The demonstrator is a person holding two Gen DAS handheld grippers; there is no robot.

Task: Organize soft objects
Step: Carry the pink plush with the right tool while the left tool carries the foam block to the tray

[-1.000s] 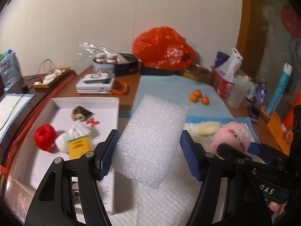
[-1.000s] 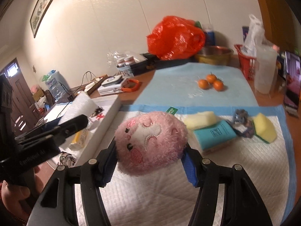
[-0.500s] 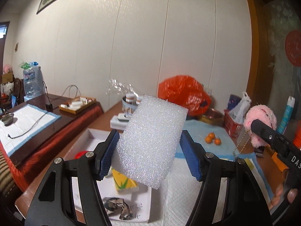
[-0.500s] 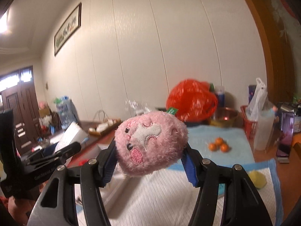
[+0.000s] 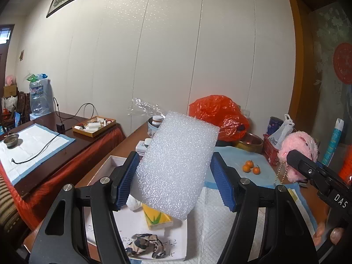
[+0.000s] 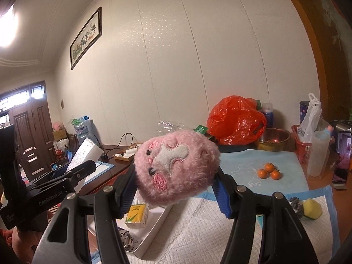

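From the left wrist view, the left gripper (image 5: 176,180) is clamped on a white foam block (image 5: 176,167), held tilted in the air above the white tray (image 5: 136,220) — a yellow tissue pack (image 5: 157,219) and a camouflage scrunchie (image 5: 145,245) lie in that tray. The pink plush toy (image 5: 297,147) shows off to the right. From the right wrist view, the right gripper (image 6: 176,189) pinches the plush (image 6: 176,167) between its blue pads, lifted over the quilted white pad (image 6: 198,231) — three mandarins (image 6: 268,171) sit beyond on a blue mat (image 6: 246,167).
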